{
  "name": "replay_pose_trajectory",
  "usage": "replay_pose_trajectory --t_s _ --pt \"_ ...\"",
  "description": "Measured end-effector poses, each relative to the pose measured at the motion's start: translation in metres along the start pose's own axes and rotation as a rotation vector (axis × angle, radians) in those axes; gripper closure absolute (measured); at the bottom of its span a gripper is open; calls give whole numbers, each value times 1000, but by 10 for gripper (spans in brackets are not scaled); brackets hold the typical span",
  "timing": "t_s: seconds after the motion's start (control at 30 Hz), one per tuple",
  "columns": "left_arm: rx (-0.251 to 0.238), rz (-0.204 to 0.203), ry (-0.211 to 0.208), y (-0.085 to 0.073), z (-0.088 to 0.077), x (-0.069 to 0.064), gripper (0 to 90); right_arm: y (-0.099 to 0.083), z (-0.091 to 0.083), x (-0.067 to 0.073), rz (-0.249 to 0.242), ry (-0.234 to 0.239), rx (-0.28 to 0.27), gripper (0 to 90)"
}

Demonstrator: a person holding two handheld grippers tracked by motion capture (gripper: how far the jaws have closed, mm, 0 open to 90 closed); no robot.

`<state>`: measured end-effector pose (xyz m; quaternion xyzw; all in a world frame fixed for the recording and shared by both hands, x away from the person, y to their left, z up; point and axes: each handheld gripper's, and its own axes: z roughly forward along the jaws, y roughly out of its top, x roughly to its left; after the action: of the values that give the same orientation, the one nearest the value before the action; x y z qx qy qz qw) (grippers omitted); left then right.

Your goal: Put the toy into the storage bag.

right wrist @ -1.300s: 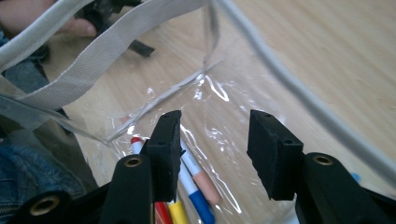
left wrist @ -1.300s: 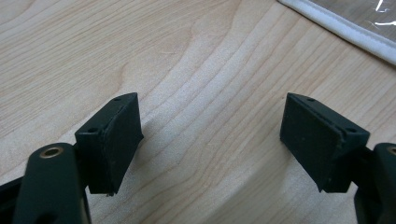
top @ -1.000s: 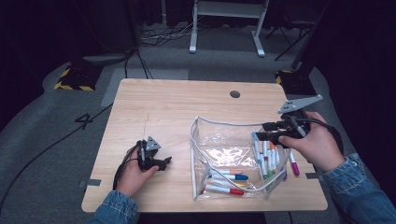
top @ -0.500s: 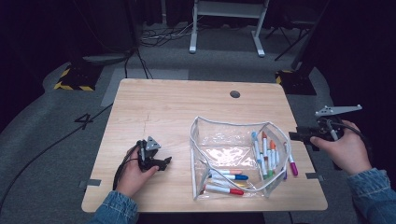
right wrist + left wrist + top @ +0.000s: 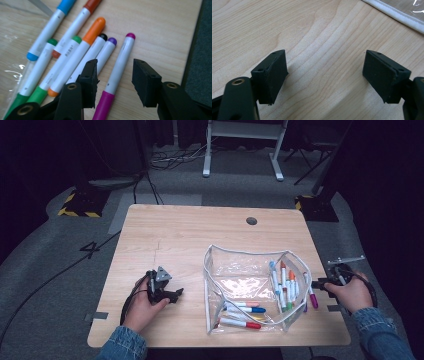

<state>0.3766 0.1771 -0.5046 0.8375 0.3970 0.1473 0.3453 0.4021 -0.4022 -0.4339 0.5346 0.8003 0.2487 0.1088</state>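
The right gripper view shows the magenta marker [image 5: 119, 72] lying on the desk [image 5: 160, 32] between the parted jaws of the right claw [image 5: 113, 82], which have just been closing without touching it. In the high view that marker [image 5: 311, 294] lies at lower right, just outside the clear pouch [image 5: 240, 285]. Purple [image 5: 106, 53], black [image 5: 92, 56] and orange [image 5: 82, 47] markers crowd its left. The left claw [image 5: 324, 75] stands apart over bare wood.
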Motion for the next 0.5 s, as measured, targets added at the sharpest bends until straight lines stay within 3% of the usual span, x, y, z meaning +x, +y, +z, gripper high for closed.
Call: replay_pose_trajectory --t_s 0.17,0.37,0.43,0.5 --pt "0 0 0 0 0 0 203 -5 22 -2 14 -16 55 621" --pt "1 7 5 0 -1 0 203 -10 33 -2 41 -49 113 702" --pt "1 7 5 0 -1 0 203 -10 33 -2 34 -67 113 763" --pt "1 7 5 0 -1 0 203 -10 33 -1 55 -78 122 768"
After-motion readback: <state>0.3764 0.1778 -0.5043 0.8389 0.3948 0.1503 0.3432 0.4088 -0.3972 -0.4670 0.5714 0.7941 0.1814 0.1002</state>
